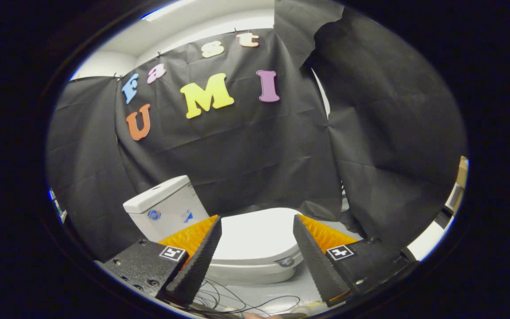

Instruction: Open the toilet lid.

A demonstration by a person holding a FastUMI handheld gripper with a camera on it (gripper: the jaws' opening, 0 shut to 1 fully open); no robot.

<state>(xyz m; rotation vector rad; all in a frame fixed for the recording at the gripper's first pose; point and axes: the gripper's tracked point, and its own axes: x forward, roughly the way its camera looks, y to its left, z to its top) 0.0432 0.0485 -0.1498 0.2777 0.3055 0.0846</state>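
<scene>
The claw (pixel 257 221) hangs spread before the closed toilet lid (pixel 255 237), white cistern (pixel 166 210) beyond, thin cables (pixel 237 299) lying below.

I have one view, from the fisheye camera riding on the gripper (pixel 257 221) and looking forward along its two fingers (pixel 195 261), which rise from the bottom of the view, spread apart with nothing between them. The camera sits above the toilet and tilts slightly down, so the closed lid (pixel 255 237) lies between and just beyond the fingertips, seen from its front end. The tank (pixel 166 208) stands beyond the lid, off to the left finger's side. The camera faces the cloth wall (pixel 246 150) behind the toilet. Loose cables (pixel 237 301) on the floor show below the fingers, close to the lens.
</scene>
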